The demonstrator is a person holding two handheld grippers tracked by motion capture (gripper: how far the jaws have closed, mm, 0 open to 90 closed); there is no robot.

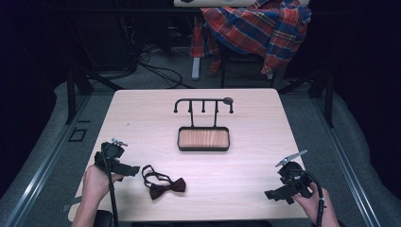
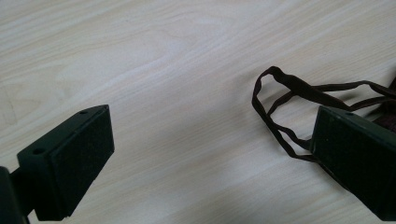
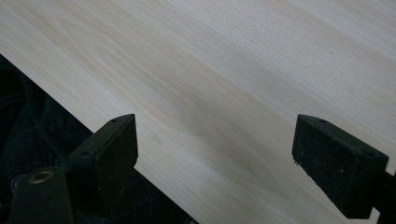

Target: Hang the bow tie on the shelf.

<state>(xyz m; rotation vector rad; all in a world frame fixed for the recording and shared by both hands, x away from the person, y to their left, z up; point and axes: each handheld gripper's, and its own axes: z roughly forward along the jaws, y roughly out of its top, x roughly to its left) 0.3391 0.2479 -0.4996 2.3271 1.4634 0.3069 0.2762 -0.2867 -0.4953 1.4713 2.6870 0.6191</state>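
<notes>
A dark red bow tie (image 1: 166, 187) lies flat near the table's front, its thin strap (image 1: 152, 174) looped out to the left. My left gripper (image 1: 130, 169) rests on the table just left of that strap, pointing toward it. In the left gripper view the jaws of my left gripper (image 2: 210, 128) stand wide open over bare wood, and the strap (image 2: 280, 100) curls in front of the right jaw, apart from the pads. My right gripper (image 1: 276, 193) sits near the front right corner. Up close, my right gripper (image 3: 215, 137) is open, with nothing between its jaws.
A black stand (image 1: 203, 105) with several hooks rises from a wood-bottomed tray (image 1: 204, 148) at the table's middle. The table's front edge (image 3: 70, 109) runs close under the right gripper. A chair draped with a plaid shirt (image 1: 257, 26) stands behind the table.
</notes>
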